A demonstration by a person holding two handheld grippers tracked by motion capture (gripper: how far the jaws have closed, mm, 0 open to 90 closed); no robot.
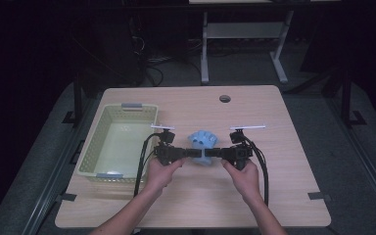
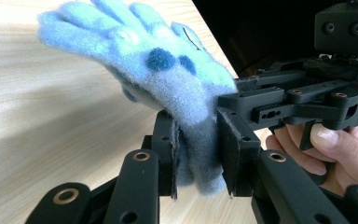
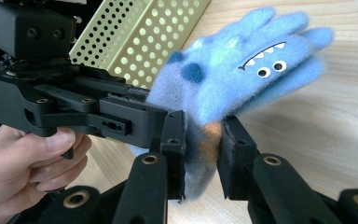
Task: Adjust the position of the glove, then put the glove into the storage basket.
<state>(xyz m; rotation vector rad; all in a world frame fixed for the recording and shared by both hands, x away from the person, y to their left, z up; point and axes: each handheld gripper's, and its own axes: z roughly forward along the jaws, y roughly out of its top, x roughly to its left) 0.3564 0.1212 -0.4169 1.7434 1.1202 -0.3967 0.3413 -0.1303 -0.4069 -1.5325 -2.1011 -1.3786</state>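
Jaws of the left gripper (image 1: 188, 153) and right gripper (image 1: 215, 153) both pinch the blue glove's (image 1: 201, 142) cuff mid-counter, lifting it, likely bound for the basket (image 1: 92, 147) at the left edge.

A pale wood counter (image 1: 254, 196) stands on grey carpet floor (image 1: 34, 166). Beyond it, in the dim upper frame, a white-legged desk (image 1: 204, 58) and tangled cables (image 1: 152, 61).
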